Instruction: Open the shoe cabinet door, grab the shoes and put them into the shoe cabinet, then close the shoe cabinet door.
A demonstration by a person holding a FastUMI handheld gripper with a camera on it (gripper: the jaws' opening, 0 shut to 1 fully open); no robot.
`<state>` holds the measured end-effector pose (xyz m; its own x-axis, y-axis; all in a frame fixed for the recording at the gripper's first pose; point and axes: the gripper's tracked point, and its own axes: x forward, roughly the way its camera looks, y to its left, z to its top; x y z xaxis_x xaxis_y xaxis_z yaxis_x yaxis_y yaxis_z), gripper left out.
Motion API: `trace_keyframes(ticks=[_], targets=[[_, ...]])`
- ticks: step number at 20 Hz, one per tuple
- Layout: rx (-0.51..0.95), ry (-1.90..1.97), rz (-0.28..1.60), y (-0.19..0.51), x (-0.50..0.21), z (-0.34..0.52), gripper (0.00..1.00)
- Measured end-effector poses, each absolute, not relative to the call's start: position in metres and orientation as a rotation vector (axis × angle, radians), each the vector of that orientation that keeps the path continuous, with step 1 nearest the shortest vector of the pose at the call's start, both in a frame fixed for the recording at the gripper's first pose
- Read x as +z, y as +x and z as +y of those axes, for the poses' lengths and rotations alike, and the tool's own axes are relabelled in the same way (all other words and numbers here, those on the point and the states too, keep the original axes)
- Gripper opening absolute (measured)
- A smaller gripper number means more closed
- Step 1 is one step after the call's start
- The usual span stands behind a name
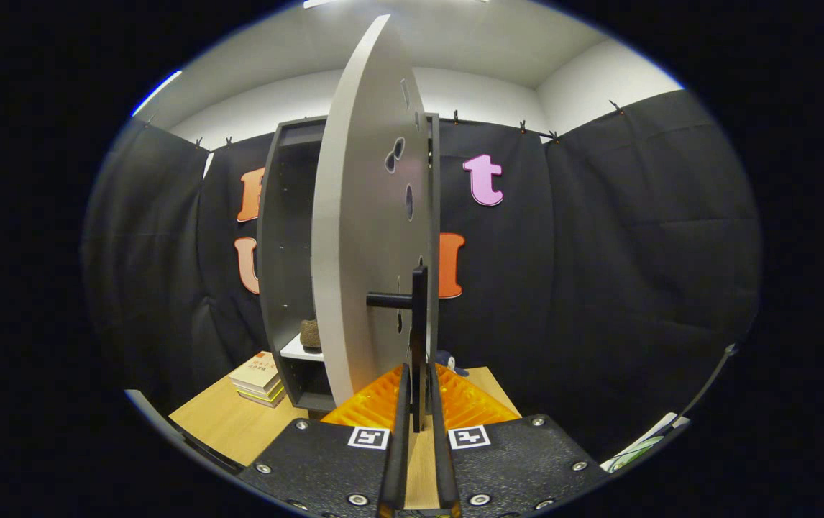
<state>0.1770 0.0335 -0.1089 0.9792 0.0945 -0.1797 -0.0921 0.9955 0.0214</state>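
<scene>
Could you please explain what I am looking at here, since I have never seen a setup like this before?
This is a handheld gripper that a person carries; its camera looks forward along its two orange fingers. The fingers are closed on the black handle of a grey cabinet door, which stands swung open, edge-on to the camera. Behind the door is the dark shoe cabinet, with a small brown object on its white shelf. The cabinet stands on a wooden table, beside a stack of books.
</scene>
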Motion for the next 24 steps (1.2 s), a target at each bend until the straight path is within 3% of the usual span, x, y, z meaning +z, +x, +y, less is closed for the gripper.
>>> trace_keyframes(ticks=[11, 24], targets=[[-0.03, 0.034, 0.182, 0.172, -0.114, -0.033, 0.08], [-0.083, -0.061, 0.215, 0.137, -0.117, 0.04, 0.09]])
